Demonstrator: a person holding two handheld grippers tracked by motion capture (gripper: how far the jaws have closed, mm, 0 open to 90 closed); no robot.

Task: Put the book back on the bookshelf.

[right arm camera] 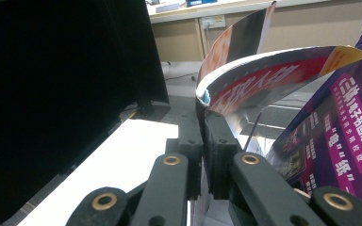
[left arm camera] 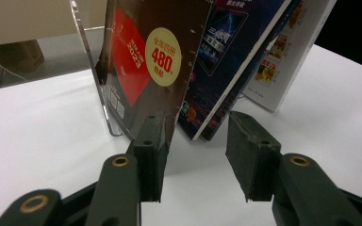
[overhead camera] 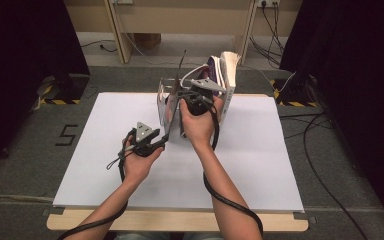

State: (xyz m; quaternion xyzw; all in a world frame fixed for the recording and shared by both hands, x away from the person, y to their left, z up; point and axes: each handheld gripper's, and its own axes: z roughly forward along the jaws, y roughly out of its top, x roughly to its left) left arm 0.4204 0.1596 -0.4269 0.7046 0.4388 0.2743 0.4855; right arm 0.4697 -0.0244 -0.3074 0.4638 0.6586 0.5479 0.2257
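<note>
Black jaws of your left gripper (left arm camera: 195, 157) stand apart around the brown magazine (left arm camera: 146, 61) edge—close next; right gripper (right arm camera: 202, 136) pinches the red-covered magazine (right arm camera: 268, 77).

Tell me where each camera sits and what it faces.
High view: above the near table edge, looking down on white table, both forearms, left gripper.
Left gripper view: on that gripper, open jaws facing the brown magazine with yellow round sticker.
Right gripper view: on right gripper, jaws shut on a glossy curled magazine.
All views share the magazines.
</note>
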